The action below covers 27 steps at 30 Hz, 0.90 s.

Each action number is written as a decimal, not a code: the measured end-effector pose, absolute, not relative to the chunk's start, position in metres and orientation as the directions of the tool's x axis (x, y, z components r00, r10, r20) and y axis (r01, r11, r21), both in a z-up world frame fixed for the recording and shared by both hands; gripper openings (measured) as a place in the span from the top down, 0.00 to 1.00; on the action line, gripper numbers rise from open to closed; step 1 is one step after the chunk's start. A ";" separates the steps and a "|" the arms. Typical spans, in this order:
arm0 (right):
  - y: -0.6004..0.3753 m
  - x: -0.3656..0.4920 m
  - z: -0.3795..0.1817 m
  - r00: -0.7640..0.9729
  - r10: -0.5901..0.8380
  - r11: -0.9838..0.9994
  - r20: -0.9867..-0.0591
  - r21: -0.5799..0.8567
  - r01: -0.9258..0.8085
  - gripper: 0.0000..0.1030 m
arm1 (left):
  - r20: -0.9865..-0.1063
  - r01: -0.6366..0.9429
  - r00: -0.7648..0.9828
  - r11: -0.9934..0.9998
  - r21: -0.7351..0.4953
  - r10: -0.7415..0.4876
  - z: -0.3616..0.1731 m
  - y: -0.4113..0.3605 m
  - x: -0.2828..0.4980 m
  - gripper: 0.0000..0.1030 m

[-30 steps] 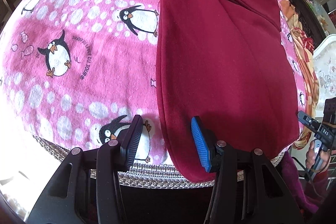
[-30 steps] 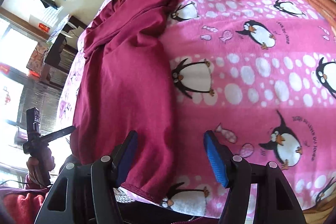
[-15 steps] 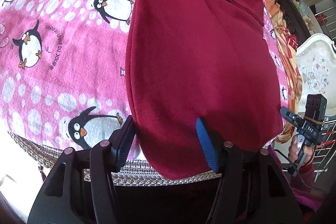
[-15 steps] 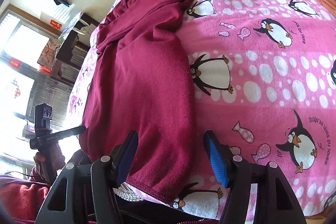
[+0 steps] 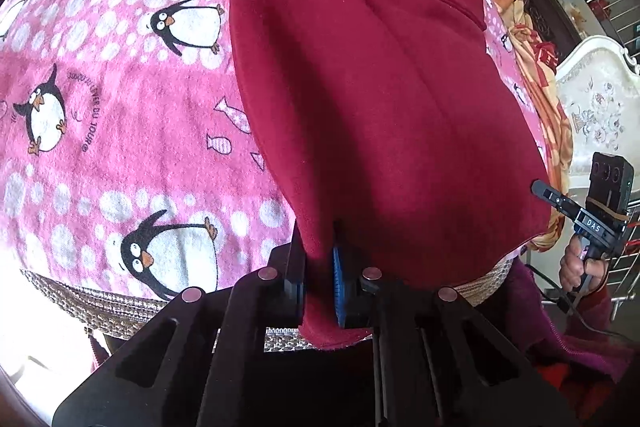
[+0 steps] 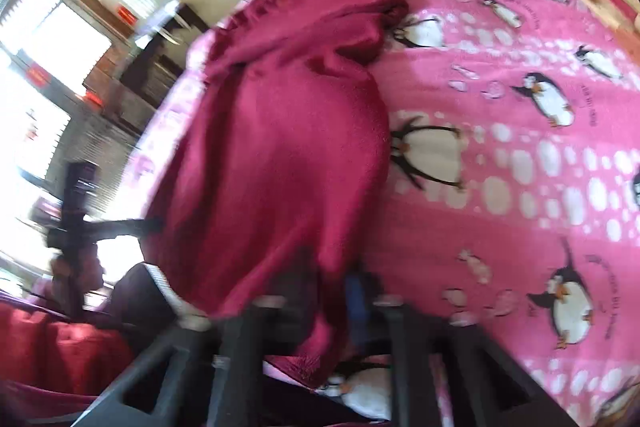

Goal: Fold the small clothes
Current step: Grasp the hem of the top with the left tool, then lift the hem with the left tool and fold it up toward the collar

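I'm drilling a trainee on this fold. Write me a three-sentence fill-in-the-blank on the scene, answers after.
1. The left claw is shut on the hem of the dark ____ garment.
2. The blanket under it is pink, printed with ____.
3. The right claw is ____ on the same garment's hem.

Missing words: red; penguins; shut

One maroon garment [image 5: 380, 87], one penguin blanket [image 5: 120, 107] — two grippers [image 5: 318, 291]

garment [image 5: 380, 99]: matt fleecy cloth | blanket [image 5: 120, 115]: fuzzy printed cloth | gripper pad [image 5: 338, 287]: ribbed
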State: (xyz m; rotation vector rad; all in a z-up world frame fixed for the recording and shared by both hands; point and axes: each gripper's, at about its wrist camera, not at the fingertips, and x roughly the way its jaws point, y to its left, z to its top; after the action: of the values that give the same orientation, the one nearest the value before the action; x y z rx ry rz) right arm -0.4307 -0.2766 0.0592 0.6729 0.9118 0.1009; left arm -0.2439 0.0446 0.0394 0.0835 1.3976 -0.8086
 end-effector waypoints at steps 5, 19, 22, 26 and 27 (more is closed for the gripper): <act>-0.267 -0.428 0.082 0.647 0.365 0.810 -0.669 0.571 0.134 0.92 | -0.873 0.597 0.013 0.704 -0.384 -0.487 0.073 0.064 -0.241 0.91; -0.269 -0.411 0.028 0.540 0.475 0.718 -0.695 0.661 0.220 0.91 | -0.892 0.560 -0.048 0.727 -0.397 -0.450 0.051 0.065 -0.233 0.92; -0.261 -0.404 0.036 0.535 0.471 0.750 -0.701 0.638 0.176 0.91 | -0.886 0.562 -0.053 0.720 -0.407 -0.460 0.057 0.064 -0.228 0.92; -0.271 -0.386 0.069 0.634 0.486 0.721 -0.602 0.686 0.100 0.92 | -0.852 0.566 -0.037 0.692 -0.448 -0.522 0.081 0.055 -0.209 0.92; -0.279 -0.379 0.079 0.665 0.476 0.717 -0.575 0.692 0.085 0.92 | -0.839 0.566 -0.027 0.683 -0.461 -0.544 0.089 0.051 -0.200 0.92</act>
State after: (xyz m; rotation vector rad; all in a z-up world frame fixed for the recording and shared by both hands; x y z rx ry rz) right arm -0.3787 -0.2787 0.0795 0.7568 0.8294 0.2462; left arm -0.2004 0.0511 0.0885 0.0210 1.3290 -0.8872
